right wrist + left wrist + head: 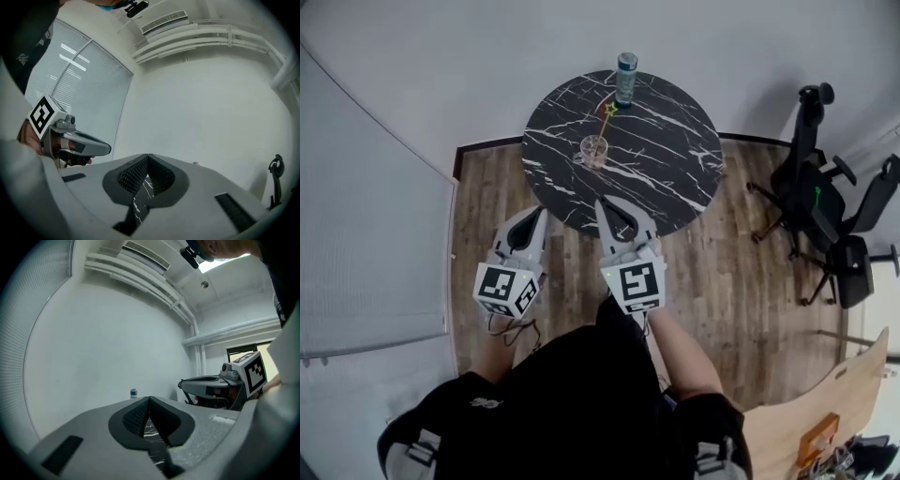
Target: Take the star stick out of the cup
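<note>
The head view looks steeply down on the table; both gripper views, near its edge, face across it.

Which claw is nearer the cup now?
Right. The right claw hangs over the table's near edge, just short of the cup; the left claw is farther back-left, off the table.

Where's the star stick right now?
Head view: the star stick stands in the clear cup on the round table, leaning toward the water bottle at the far edge.
</note>
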`<state>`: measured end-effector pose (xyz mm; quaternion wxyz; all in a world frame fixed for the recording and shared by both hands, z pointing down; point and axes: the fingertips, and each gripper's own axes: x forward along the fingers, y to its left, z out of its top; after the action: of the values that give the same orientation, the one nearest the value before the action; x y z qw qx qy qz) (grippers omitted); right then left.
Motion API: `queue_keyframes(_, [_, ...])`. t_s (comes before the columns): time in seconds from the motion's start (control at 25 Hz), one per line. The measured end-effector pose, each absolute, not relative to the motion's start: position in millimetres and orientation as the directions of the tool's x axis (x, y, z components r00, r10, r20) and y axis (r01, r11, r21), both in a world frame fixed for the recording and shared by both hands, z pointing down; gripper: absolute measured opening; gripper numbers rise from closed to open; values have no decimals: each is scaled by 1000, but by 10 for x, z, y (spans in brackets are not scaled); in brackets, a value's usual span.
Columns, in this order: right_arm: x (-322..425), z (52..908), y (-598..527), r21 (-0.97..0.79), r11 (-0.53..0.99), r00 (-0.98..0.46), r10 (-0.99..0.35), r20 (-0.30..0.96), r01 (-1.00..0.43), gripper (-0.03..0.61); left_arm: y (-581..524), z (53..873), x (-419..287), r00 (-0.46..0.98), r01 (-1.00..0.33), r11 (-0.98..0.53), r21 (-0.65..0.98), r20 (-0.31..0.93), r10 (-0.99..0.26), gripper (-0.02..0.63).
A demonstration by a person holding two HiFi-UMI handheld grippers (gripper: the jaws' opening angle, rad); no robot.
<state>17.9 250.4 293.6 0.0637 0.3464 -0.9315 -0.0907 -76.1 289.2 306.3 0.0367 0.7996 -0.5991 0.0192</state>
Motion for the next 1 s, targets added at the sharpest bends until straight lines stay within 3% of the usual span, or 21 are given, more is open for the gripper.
queue_keyframes(0.52, [178, 3505, 1498, 74, 842, -824, -539, 176, -535, -3, 1761, 3469, -639, 251, -968, -240, 78, 215, -944, -2])
queue_keyframes(1.0, [19, 3968, 796, -39, 797, -780, -578, 238, -603, -3, 1035, 3941, -813, 348, -937, -332, 106, 313, -884, -2])
